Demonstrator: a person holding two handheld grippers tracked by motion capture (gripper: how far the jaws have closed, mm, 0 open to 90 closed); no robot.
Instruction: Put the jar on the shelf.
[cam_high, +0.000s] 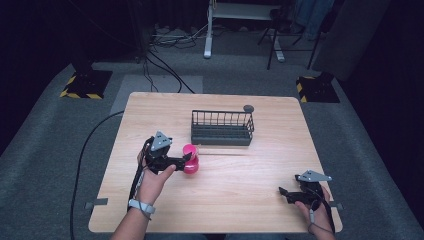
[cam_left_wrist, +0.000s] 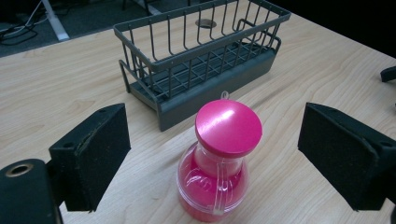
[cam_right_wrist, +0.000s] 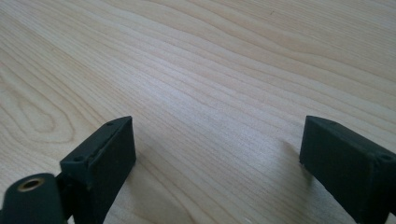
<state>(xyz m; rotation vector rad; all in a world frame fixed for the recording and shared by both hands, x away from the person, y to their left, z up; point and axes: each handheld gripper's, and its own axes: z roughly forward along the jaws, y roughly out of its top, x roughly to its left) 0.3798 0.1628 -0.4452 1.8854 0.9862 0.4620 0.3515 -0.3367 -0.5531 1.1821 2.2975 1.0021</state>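
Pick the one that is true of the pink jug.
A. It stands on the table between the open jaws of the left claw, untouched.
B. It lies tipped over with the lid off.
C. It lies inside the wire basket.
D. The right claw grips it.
A: in the left gripper view the jug stands upright, lid on, in front of the basket, with gaps to both pads of the left claw.

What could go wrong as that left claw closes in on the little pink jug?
The pink jug stands upright between the open pads of the left gripper, nearer one pad; a lopsided squeeze might tip it. Its clear, rounded body looks slippery and might slide out. The wire basket stands just behind, so a forward push could knock the jug against it.
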